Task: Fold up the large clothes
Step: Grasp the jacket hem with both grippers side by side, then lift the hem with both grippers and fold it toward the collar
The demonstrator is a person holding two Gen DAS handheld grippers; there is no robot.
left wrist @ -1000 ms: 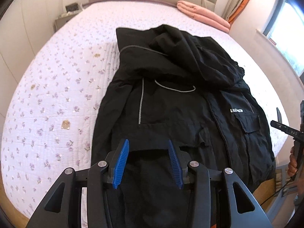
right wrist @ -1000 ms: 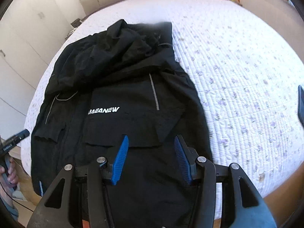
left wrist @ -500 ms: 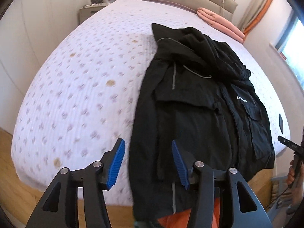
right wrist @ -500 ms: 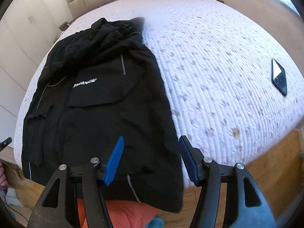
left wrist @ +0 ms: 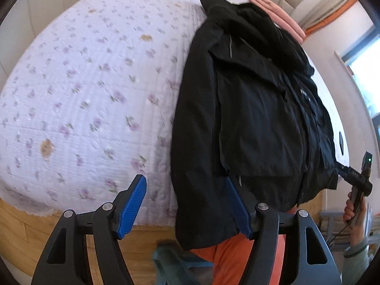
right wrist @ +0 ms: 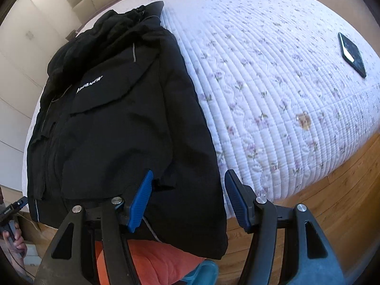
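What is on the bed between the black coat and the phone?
Nothing but bare flowery bedspread. The right wrist view shows it running clear from the black coat across to the phone.

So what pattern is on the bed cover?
White quilted bed cover with small purple floral sprigs; clearest in the right wrist view.

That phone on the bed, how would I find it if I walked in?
Start at the quilted white floral bedspread. The big black jacket fills one side; cross to the bare side, near the corner. The flat black rectangular phone lies there alone, glossy and hard-edged.
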